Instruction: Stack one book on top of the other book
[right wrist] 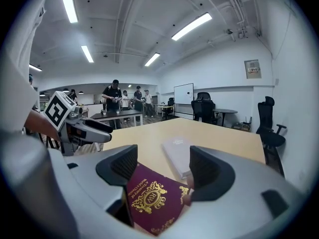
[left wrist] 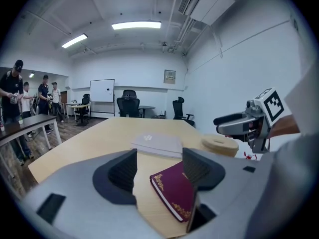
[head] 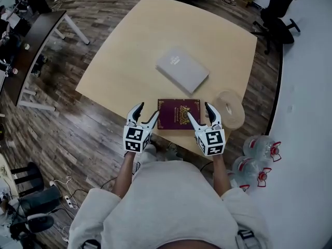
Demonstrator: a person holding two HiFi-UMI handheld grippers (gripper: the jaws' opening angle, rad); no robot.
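Approach step, I judge: left tool point(head: 147, 111) and right tool point(head: 198, 110) – both spread, pinching nothing – flank the red book point(head: 179, 114); next, grip it and lift it onto the grey book point(head: 182, 70).

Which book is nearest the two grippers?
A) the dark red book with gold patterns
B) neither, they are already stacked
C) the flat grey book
A: the dark red book with gold patterns lies at the near edge of the light wooden table, between the left gripper and the right gripper; the flat grey book lies apart, farther out.
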